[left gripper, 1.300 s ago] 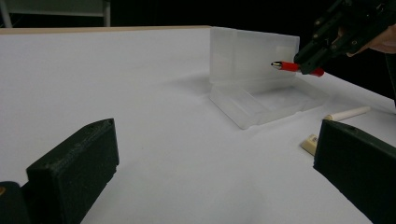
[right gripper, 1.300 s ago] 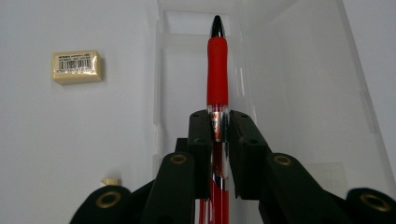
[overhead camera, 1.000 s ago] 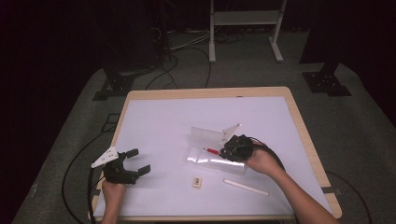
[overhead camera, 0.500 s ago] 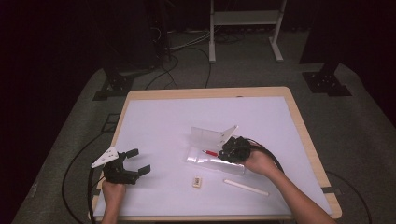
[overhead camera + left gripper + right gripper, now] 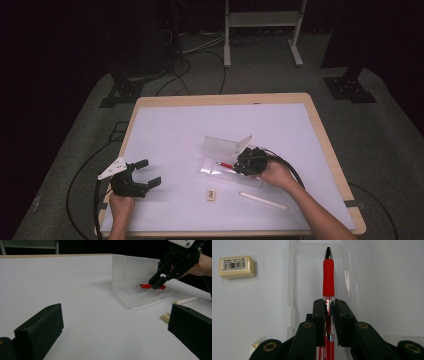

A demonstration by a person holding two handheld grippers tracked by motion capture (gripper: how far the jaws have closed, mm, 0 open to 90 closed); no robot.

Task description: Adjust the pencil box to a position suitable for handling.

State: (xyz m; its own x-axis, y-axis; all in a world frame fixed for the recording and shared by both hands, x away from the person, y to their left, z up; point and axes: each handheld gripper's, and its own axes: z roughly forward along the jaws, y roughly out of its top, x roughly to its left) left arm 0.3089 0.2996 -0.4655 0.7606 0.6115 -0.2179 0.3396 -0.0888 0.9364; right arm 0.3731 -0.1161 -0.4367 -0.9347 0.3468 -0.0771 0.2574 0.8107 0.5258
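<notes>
Here, at the near left of the table (image 5: 165,125), the left gripper (image 5: 148,175) sat low over the white surface in the person's left hand (image 5: 121,206), its jaws spread wide with nothing between them; in the left gripper view the two black jaws framed bare tabletop. Further right, near the front edge, a small cream eraser (image 5: 211,194) with a barcode label lay flat, and just beyond it a white stick (image 5: 263,200) lay on the table, apart from the eraser. Behind those stood a clear plastic case (image 5: 225,150), opened, its lid raised upright behind the shallow tray. The red pen (image 5: 328,277) was over that tray, running along its length, tip pointing away from the right gripper (image 5: 329,305). That gripper's jaws were drawn narrow and clamped on the pen's clear barrel just behind the red grip. Whether the pen touched the tray floor could not be told. The right hand (image 5: 276,173) held its gripper at the case's right end.
</notes>
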